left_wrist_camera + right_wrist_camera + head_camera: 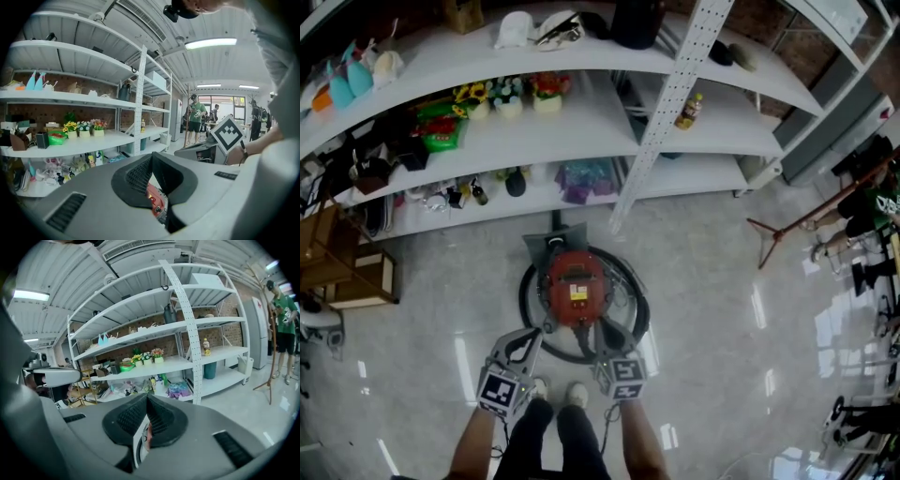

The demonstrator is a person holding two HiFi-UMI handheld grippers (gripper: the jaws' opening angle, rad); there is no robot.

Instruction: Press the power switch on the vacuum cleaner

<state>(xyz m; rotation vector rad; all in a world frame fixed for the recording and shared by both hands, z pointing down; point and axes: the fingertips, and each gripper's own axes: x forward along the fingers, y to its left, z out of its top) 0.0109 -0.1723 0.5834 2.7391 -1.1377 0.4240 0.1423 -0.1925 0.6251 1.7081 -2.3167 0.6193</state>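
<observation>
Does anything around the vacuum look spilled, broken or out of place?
Nothing stands out. The vacuum stands upright on the floor, its hose looped around it, and no spill or damage shows.

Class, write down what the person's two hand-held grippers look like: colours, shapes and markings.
The left gripper and the right gripper are alike: broad grey bodies narrowing to jaws lined with dark, ribbed padding. Each carries a white cube printed with black square markers. The forearms are bare; no sleeves show.

White shelving [592,120] holds flower pots [508,99]; a bottle [688,111] stands apart.
</observation>
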